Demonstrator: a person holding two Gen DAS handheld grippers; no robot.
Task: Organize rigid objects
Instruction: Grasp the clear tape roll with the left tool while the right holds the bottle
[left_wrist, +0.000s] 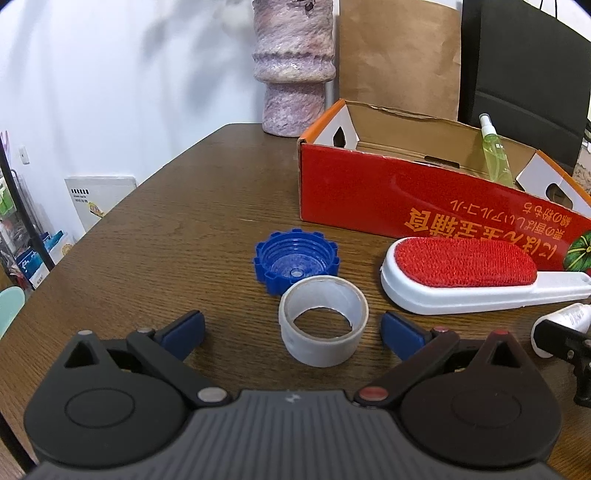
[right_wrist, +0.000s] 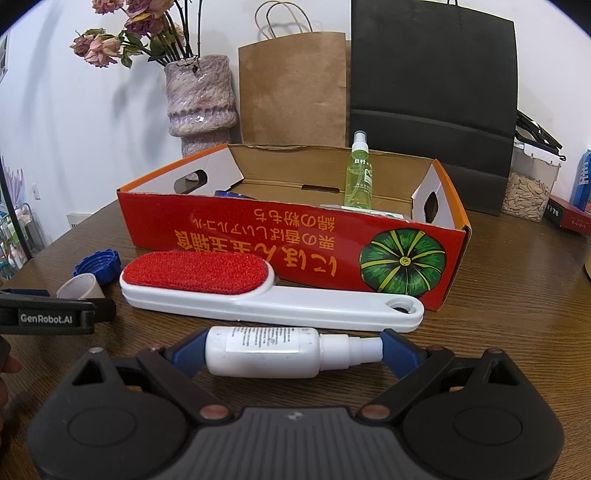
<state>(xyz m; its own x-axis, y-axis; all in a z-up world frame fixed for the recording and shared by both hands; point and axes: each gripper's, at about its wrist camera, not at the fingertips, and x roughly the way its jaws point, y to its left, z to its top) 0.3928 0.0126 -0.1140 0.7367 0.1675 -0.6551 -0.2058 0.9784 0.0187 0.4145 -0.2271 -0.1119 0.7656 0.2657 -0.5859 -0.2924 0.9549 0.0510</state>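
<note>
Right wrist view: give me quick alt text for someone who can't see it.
The right gripper brackets a white spray bottle lying sideways on the wooden table, its fingers at the bottle's two ends. Behind it lies a red-padded lint brush, then an open red cardboard box holding an upright green spray bottle.

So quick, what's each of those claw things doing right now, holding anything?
Left gripper: open, empty, fingers either side of the tape roll.
Right gripper: fingers at both ends of the white spray bottle; a firm grip cannot be told.
</note>
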